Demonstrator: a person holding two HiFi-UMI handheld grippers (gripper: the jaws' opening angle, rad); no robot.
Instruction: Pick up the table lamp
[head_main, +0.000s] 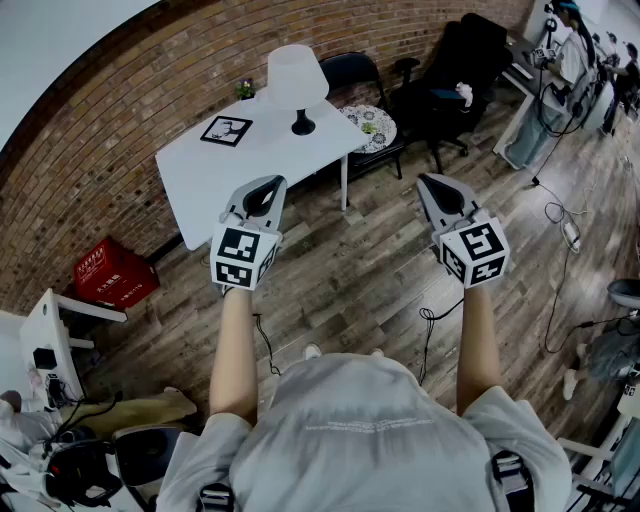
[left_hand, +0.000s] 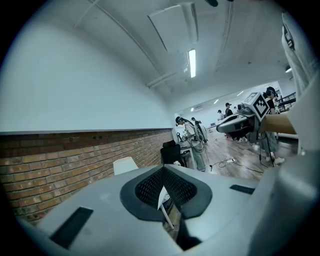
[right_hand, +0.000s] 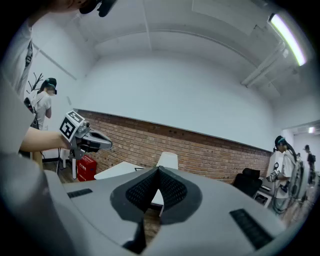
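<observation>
The table lamp (head_main: 296, 84), with a white shade and a black base, stands upright at the far edge of the white table (head_main: 215, 180). My left gripper (head_main: 264, 187) is held in the air in front of the table, shut, with nothing between its jaws. My right gripper (head_main: 437, 184) hovers over the wooden floor to the right of the table, also shut and holding nothing. In the left gripper view the lamp shade (left_hand: 125, 164) peeks above the shut left gripper (left_hand: 163, 168). In the right gripper view the shade (right_hand: 167, 160) shows just beyond the shut right gripper (right_hand: 159, 169).
A framed black-and-white card (head_main: 227, 130) and a small plant (head_main: 245, 88) share the table. Behind it are a black chair (head_main: 352, 69), a round patterned stool (head_main: 371, 127) and a black office chair (head_main: 458, 72). A red crate (head_main: 112, 272) sits at the left. Cables (head_main: 560, 215) cross the floor; people (head_main: 572, 60) stand at the right.
</observation>
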